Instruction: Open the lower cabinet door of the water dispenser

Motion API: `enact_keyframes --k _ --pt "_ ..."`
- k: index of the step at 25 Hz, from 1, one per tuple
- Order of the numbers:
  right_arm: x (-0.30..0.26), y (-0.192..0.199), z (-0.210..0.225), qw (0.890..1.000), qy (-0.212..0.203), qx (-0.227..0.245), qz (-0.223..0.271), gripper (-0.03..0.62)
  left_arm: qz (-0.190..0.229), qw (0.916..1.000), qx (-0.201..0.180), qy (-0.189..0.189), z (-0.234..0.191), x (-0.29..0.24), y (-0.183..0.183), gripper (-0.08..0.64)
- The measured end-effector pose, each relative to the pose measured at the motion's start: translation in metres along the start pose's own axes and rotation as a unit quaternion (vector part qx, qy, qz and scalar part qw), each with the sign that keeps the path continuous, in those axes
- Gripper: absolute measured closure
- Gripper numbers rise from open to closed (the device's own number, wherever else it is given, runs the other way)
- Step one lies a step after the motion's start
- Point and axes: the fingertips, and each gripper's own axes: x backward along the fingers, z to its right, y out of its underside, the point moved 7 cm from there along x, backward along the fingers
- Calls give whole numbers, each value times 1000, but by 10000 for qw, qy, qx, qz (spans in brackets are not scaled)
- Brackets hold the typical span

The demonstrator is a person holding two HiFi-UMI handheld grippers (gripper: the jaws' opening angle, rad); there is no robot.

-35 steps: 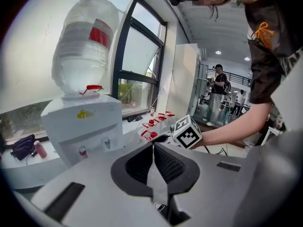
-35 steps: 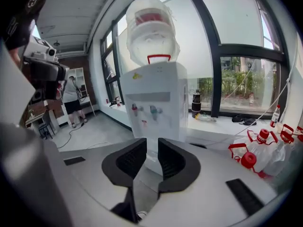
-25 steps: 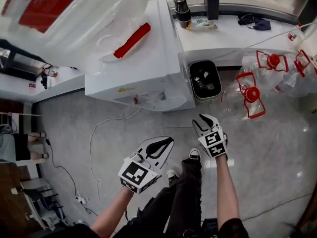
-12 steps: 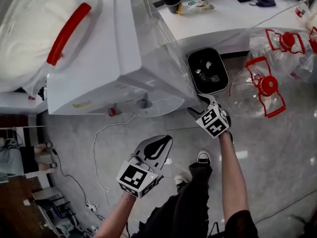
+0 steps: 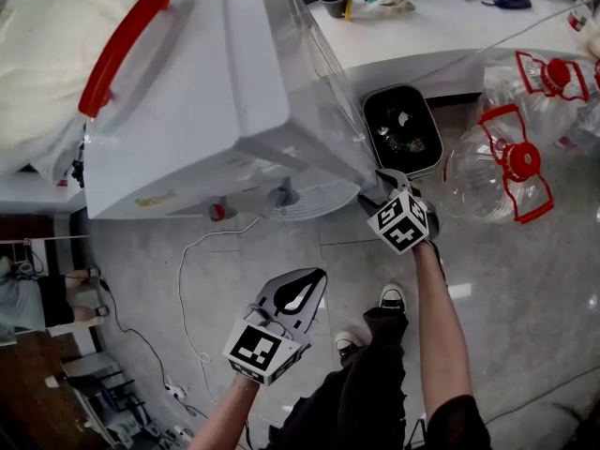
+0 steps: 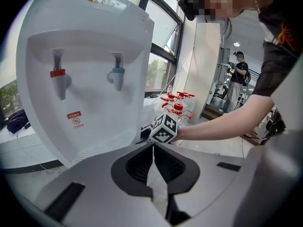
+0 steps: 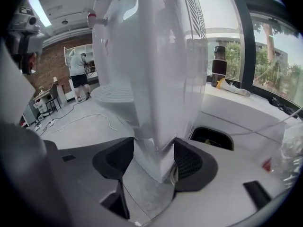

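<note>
White plastic water dispenser stands corner-first between the right gripper's just-widened fingers, so closing risks pinching casing, not door; left gripper's fingers sit closed, empty

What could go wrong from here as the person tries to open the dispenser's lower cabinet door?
1. The right gripper, whose jaws have just been opening, straddles a corner of the water dispenser; a grip there may slip.
2. Pulling there could rock the dispenser with the bottle on top.
3. The white cable lies near the feet.
</note>
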Motion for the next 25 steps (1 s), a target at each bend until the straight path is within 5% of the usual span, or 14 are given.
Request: enact_keyframes --k 14,25 --pt "59 55 -97 9969 -271 -722 -157 390 209 9990 374 -115 28 38 2 540" --pt "61 68 -211 9942 -879 -314 -532 411 172 9956 590 -707 20 120 61 540"
